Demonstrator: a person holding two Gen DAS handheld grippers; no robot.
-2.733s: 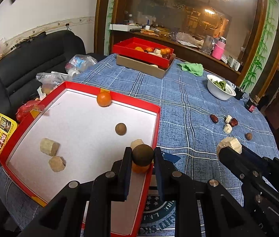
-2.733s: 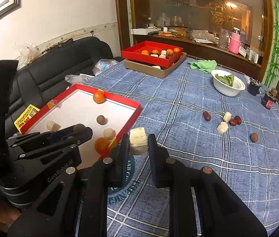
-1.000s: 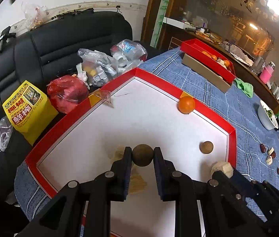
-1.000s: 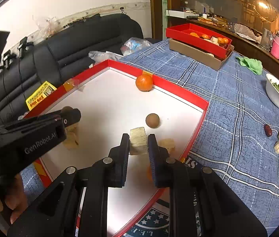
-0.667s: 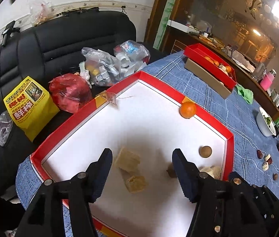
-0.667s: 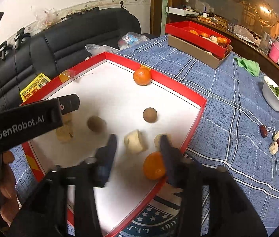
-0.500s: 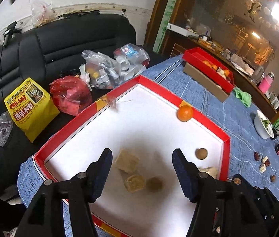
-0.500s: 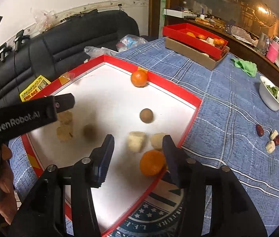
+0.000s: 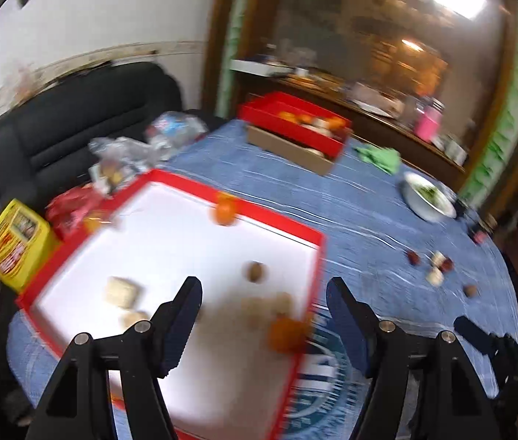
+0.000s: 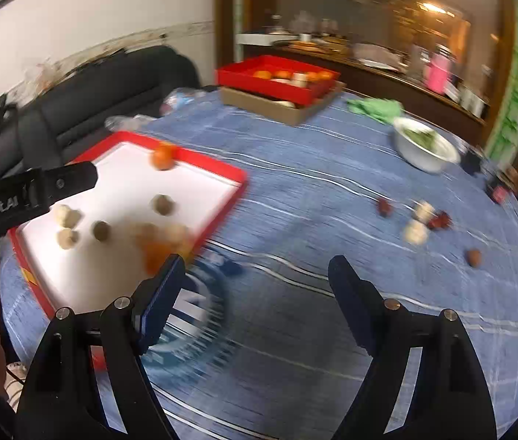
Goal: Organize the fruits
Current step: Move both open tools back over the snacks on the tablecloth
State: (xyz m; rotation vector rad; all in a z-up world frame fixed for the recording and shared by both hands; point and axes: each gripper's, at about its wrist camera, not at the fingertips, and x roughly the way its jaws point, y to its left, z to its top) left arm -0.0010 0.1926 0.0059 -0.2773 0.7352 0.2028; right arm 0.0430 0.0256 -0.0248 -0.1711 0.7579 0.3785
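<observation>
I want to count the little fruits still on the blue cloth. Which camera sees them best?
The right wrist view: the loose fruit cluster lies nearer mid-frame and larger, though blurred. The left wrist view shows the same cluster smaller, out toward its right edge.

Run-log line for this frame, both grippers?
left gripper: jaws just opened, empty | right gripper: jaws just opened, empty | fruits in red tray | loose fruits on tablecloth

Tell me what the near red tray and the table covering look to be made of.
Red tray: probably cardboard, thin folded red walls and a matte white floor, likely a box lid. Table covering: seemingly woven cloth, blue with pale check lines and no shine; blur leaves the weave unclear.
</observation>
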